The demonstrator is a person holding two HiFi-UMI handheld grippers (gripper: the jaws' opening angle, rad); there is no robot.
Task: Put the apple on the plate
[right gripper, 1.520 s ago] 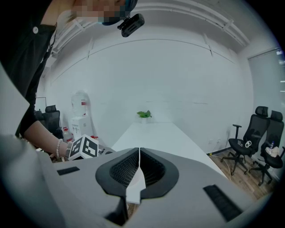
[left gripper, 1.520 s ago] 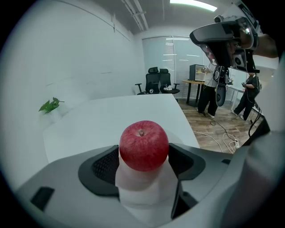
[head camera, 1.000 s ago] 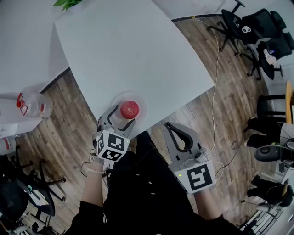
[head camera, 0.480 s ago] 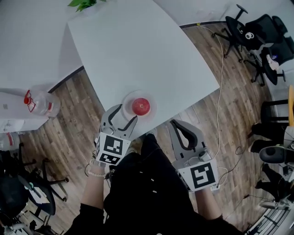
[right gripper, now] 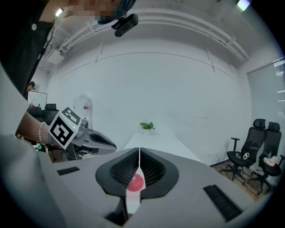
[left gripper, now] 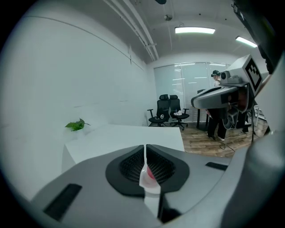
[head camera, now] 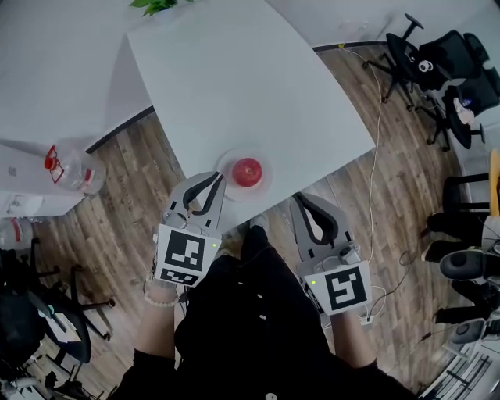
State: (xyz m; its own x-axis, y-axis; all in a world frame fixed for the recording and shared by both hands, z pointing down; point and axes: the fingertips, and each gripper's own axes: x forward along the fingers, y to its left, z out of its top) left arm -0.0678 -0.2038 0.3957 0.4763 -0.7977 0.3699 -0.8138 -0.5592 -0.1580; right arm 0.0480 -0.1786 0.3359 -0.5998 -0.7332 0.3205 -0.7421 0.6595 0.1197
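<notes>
A wide office room with a wood-plank floor [head camera: 117,180] spreads around the person; black office chairs [head camera: 437,47] stand well off to the right, and a large water bottle [head camera: 70,168] stands on the floor to the left. The white surface [head camera: 242,86] is bare apart from a small green plant [head camera: 156,6] at its far end and the plate [head camera: 225,168], which sits close to the near corner. The apple [head camera: 248,172] lies on the middle of that plate. It is round, so no long axis matters.

The left gripper [head camera: 216,181] is the nearer one, with its tips just beside the plate's left rim. The apple lies a little ahead of them and to their right, apart from them. Its fingers [left gripper: 145,151] have just been closing and now press together on nothing, with only a sliver of red showing beyond them. The right gripper [head camera: 299,200] hangs off the near edge, the apple ahead and to its left. Its fingers are pressed together too and hold nothing.

The placing looks done to me; what remains is probably just drawing both hands back without nudging the plate off the nearby edge.
</notes>
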